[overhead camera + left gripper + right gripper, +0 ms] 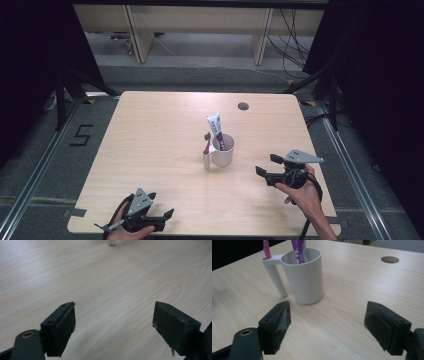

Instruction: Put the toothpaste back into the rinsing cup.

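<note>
A white cup (223, 150) (305, 277) stands upright near the middle of the wooden table (165, 135). A purple and white toothpaste tube (216, 130) (299, 251) leans inside it. A pink toothbrush (206, 144) (266, 248) sits in the hollow handle on the cup's side. My right gripper (266, 165) (325, 327) is open to the right of the cup, apart from it, with nothing between its jaws. My left gripper (161, 206) (113, 327) is open over bare wood at the table's near left edge. The base of the cup's handle (112, 242) peeks in at the top of the left gripper view.
A round cable hole (243, 106) (389, 259) lies in the table's far right part. Black curtains and frame legs flank the table. Wooden furniture legs and loose cables stand on the floor beyond the far edge.
</note>
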Motion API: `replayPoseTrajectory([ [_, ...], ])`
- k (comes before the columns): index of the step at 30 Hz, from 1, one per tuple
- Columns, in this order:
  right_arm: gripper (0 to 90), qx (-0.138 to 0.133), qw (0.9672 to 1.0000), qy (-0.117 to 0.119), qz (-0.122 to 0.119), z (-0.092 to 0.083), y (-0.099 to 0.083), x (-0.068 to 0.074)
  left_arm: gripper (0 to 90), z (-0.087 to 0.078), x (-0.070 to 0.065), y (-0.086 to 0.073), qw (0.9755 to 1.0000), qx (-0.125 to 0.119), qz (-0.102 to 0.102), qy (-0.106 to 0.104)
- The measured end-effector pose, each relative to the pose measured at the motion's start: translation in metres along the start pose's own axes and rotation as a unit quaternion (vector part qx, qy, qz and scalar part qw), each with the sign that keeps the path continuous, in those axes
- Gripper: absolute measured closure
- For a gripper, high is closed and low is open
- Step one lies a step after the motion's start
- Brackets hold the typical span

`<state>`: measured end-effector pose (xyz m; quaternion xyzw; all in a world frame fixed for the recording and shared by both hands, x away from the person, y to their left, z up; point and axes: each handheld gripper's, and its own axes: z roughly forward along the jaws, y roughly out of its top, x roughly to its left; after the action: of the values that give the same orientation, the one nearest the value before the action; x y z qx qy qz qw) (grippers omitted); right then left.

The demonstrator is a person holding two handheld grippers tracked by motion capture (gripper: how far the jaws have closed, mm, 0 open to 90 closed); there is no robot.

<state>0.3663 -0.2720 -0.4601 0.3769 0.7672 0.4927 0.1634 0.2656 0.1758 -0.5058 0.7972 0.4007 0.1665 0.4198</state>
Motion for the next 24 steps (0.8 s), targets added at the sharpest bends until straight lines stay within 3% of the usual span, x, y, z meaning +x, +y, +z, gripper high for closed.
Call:
replayPoseTrajectory([
  [1,20.6,0.002,0.9998,-0.002,0.017,-0.002,-0.001,0.003,18.2,0.0,0.001,0.0,1.0,-0.001,0.003,-0.001],
  [2,20.4,0.003,1.0,-0.008,0.003,-0.004,-0.002,0.002,18.2,0.0,0.0,0.001,1.0,0.002,0.003,0.0],
  [3,20.1,0.002,0.9999,-0.007,0.011,-0.004,-0.004,0.004,18.2,0.002,-0.001,0.001,0.9999,-0.009,-0.006,-0.001],
  [5,19.3,0.004,0.9999,-0.009,0.007,-0.006,-0.008,0.004,18.3,0.002,-0.002,0.0,1.0,-0.006,-0.008,-0.001],
  [7,18.4,0.01,0.9998,-0.005,0.015,-0.009,-0.011,0.006,18.2,0.001,-0.001,0.0,1.0,0.004,0.004,-0.002],
  [8,17.8,0.013,0.9998,-0.008,0.011,-0.01,-0.013,0.007,18.1,0.002,-0.002,0.0,1.0,-0.003,-0.005,-0.001],
  [12,16.2,0.015,0.9998,-0.011,-0.002,-0.014,-0.019,0.008,18.0,0.002,-0.001,0.001,1.0,-0.002,-0.003,-0.002],
  [15,16.1,0.021,0.9997,-0.004,0.01,-0.015,-0.025,0.013,17.9,0.002,-0.001,0.001,1.0,-0.001,-0.001,-0.002],
  [17,16.0,0.021,0.9998,-0.005,-0.002,-0.016,-0.027,0.012,18.0,0.002,-0.002,0.001,1.0,-0.001,0.0,-0.002],
  [18,16.1,0.029,0.9995,0.0,0.014,-0.018,-0.028,0.016,17.9,0.002,-0.002,0.001,1.0,-0.001,0.0,-0.003],
  [19,16.0,0.025,0.9996,-0.006,-0.007,-0.019,-0.029,0.014,18.0,0.003,-0.002,0.001,1.0,-0.001,0.0,-0.003],
  [20,16.1,0.023,0.9997,-0.005,0.007,-0.019,-0.03,0.016,18.0,0.002,-0.002,0.001,1.0,0.0,0.0,-0.002],
  [21,16.1,0.024,0.9997,-0.005,-0.005,-0.021,-0.03,0.015,18.0,0.003,-0.002,0.001,1.0,-0.001,0.0,-0.003],
  [22,16.0,0.026,0.9996,-0.002,0.006,-0.022,-0.031,0.017,17.9,0.002,-0.002,0.001,1.0,-0.001,0.0,-0.003],
  [24,16.0,0.029,0.9996,-0.001,0.002,-0.024,-0.033,0.018,18.0,0.002,-0.002,0.001,1.0,-0.001,0.001,-0.003],
])
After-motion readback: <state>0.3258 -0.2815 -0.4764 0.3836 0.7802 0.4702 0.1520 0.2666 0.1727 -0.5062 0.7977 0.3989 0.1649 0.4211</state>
